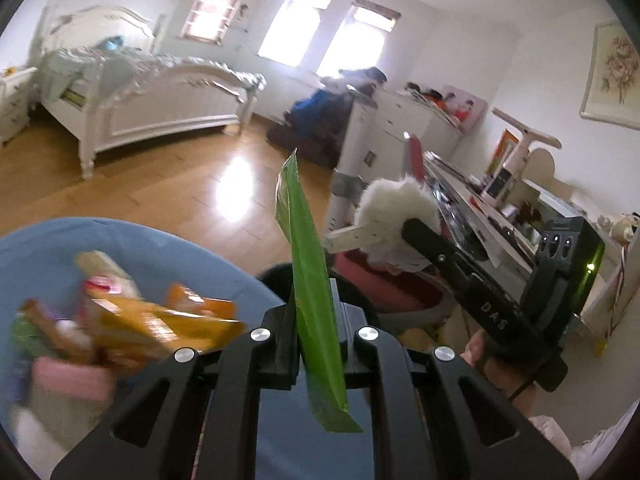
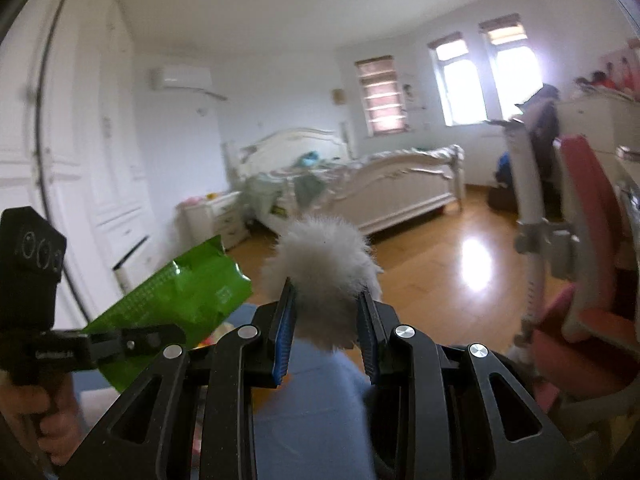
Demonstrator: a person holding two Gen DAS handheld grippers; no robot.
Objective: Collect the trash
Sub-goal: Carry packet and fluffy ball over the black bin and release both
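Daylight floods in through the windows [image 1: 320, 28], which blow out to white and haze the wall around them, and a hard glare patch lies on the wood floor [image 1: 234, 192]. Both views bend strongly at their dark round edges. Motion blur smears the trash [image 1: 120, 320] at lower left in the left view and softens the bed [image 2: 360, 184] in the right.

Left gripper [image 1: 316, 312] is clamped tight on a green wrapper [image 1: 308, 272], angled downward. Right gripper [image 2: 326, 312] pinches a white fluffy ball [image 2: 320, 264], nearly level. A bare hand [image 2: 52, 416] grips the left handle.
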